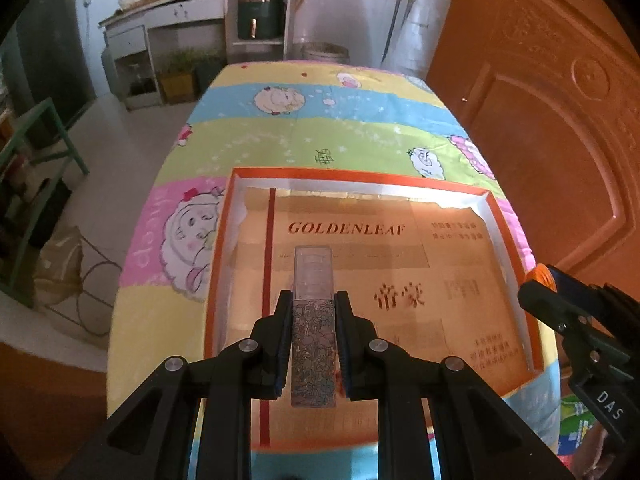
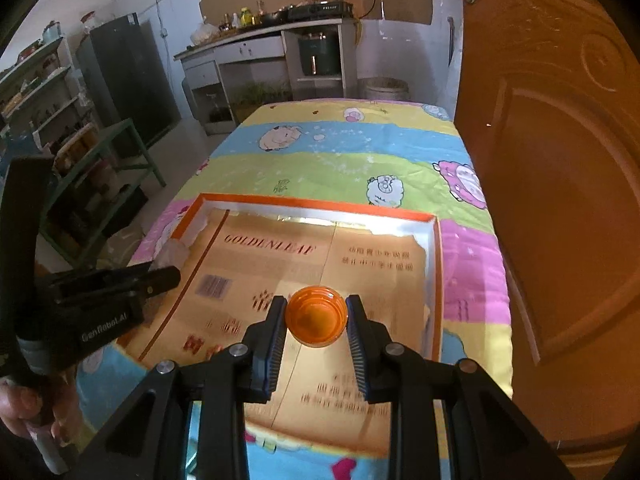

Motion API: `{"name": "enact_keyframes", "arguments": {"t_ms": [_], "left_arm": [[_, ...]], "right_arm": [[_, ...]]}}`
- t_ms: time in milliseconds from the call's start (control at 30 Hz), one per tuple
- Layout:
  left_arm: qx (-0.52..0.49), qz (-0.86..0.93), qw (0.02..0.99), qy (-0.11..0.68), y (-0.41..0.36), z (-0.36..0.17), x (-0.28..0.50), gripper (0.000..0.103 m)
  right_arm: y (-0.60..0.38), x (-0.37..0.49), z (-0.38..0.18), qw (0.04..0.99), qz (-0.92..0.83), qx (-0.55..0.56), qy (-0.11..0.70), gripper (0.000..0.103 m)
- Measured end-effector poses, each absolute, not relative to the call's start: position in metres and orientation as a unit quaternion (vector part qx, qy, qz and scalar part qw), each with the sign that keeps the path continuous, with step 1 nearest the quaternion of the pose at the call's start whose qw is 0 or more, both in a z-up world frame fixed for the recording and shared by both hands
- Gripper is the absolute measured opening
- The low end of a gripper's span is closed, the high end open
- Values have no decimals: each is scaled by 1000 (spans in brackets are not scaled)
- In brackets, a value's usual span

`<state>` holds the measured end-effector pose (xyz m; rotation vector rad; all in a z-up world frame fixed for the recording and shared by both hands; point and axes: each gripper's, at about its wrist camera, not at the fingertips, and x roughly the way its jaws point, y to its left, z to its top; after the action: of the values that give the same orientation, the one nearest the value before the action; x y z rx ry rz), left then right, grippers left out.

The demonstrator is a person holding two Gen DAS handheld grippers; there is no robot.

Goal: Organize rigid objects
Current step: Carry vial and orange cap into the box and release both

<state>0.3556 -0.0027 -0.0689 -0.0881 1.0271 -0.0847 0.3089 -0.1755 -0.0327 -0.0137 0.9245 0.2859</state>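
Above the open orange-rimmed box (image 1: 218, 264) on the cartoon-sheep cloth (image 1: 320, 136), the left hand-held gripper (image 1: 313, 300) is clamped on a floral-patterned bottle (image 1: 312, 340), while the right hand-held gripper (image 2: 316, 304) is clamped on an orange round cap (image 2: 316, 316).

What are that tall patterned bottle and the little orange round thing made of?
The tall flower-patterned bottle with clear cap looks like glass or hard plastic: see-through, glossy top. The small round orange container seems translucent glossy plastic or glass: light glows through it, ridged rings show.
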Motion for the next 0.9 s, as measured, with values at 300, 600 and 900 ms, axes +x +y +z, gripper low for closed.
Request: {"name": "enact_keyframes", "arguments": {"t_ms": [300, 600, 900], "left_arm": [[-38, -43, 856, 514, -6, -84, 405, 20], [-33, -36, 842, 537, -7, -101, 443, 20], [-24, -35, 838, 544, -11, -118, 459, 20]], "right_arm": [[-167, 364, -47, 870, 134, -12, 474, 30], [-170, 401, -75, 852, 127, -2, 508, 30], [-176, 419, -97, 845, 103, -2, 524, 30]]}}
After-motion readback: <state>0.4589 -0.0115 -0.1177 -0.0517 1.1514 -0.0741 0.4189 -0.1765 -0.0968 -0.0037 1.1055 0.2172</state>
